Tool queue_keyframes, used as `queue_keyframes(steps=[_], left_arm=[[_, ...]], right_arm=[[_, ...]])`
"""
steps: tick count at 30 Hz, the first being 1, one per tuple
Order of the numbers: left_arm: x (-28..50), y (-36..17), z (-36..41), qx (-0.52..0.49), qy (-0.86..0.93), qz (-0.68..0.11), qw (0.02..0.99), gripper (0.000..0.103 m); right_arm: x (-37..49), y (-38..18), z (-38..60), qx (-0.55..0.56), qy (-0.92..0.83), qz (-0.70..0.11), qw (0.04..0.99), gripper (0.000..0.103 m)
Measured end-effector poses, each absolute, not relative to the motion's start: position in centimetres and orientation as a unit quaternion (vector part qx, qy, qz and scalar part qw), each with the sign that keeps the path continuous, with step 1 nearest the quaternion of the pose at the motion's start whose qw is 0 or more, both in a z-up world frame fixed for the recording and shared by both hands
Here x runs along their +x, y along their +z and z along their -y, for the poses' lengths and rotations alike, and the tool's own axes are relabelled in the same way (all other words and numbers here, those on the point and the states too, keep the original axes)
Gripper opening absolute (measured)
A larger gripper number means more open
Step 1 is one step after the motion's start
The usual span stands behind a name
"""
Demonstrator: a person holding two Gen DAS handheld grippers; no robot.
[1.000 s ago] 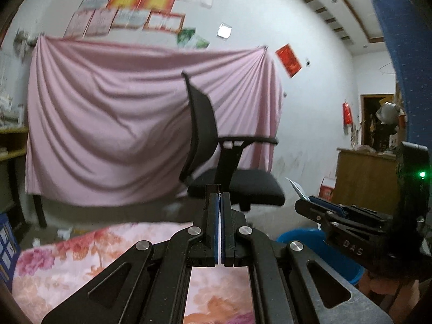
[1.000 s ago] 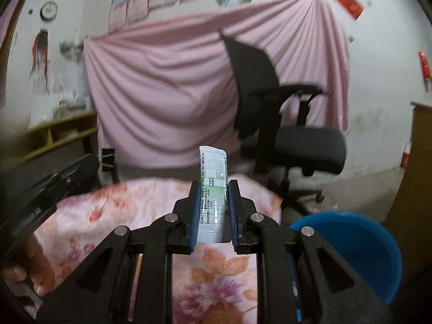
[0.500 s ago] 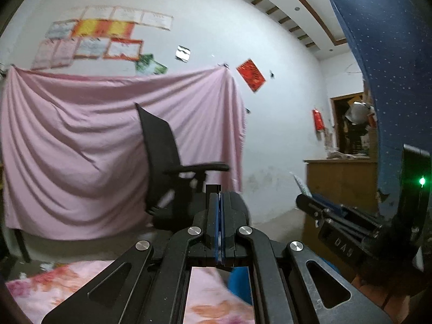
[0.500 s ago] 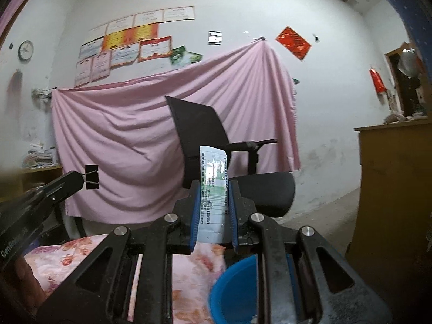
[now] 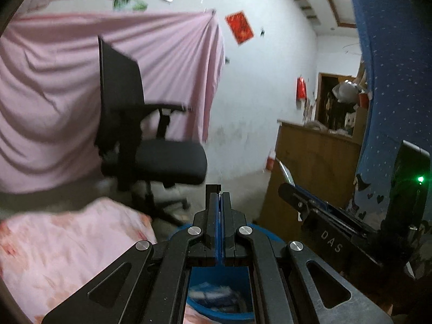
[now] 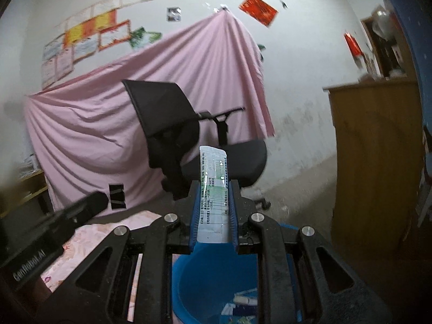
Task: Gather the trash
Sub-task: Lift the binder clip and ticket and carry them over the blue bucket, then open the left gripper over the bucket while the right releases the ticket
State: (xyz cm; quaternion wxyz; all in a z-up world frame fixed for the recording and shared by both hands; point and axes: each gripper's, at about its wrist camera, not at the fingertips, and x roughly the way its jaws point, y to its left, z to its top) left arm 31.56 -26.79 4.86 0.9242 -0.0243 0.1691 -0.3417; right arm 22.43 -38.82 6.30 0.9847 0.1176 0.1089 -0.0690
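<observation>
wrapper [image 6: 213, 189] upright between right tongs [image 6: 213, 202], blue bin [image 6: 205, 278] below

Right gripper [image 6: 213, 216]: matt black plastic-looking arms, shiny round metal pins, blue ribbed pads; it's gripping a glossy printed wrapper [image 6: 213, 186], film catching light. Left gripper [image 5: 220, 216]: same matt black w/ metal pins, blue pads pressing together. Blue bin [image 6: 205, 278]: smooth plastic, slight sheen, holding crumpled paper/film scraps. Floral cloth [image 5: 67, 245]: soft, matt. Pink sheet [image 6: 102, 124]: thin cloth, hanging creased. Chair [image 5: 151, 140]: matt black fabric seat. Cabinet [image 6: 375, 145]: wood, dull finish. Wall [image 6: 294, 81]: scuffed white paint.
</observation>
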Motion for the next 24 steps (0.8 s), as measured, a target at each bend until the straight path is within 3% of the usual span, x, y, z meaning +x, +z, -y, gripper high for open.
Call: queue_keyframes(steps=[11, 20, 24], left_arm=[[34.8, 2.0, 29.1, -0.038, -0.329, -0.301, 0.894, 0.0], [35.0, 1.0, 29.3, -0.027, -0.31, -0.336, 0.889, 0.0], [34.9, 0.7, 29.1, -0.027, -0.304, -0.342, 0.889, 0.008]], right_arm=[[24.7, 3.8, 42.3, 0.179, -0.08, -0.189, 0.962, 0.049], [25.4, 3.0, 42.8, 0.193, -0.079, -0.215, 0.954, 0.051], [25.4, 2.9, 42.7, 0.196, -0.082, -0.219, 0.952, 0.054]])
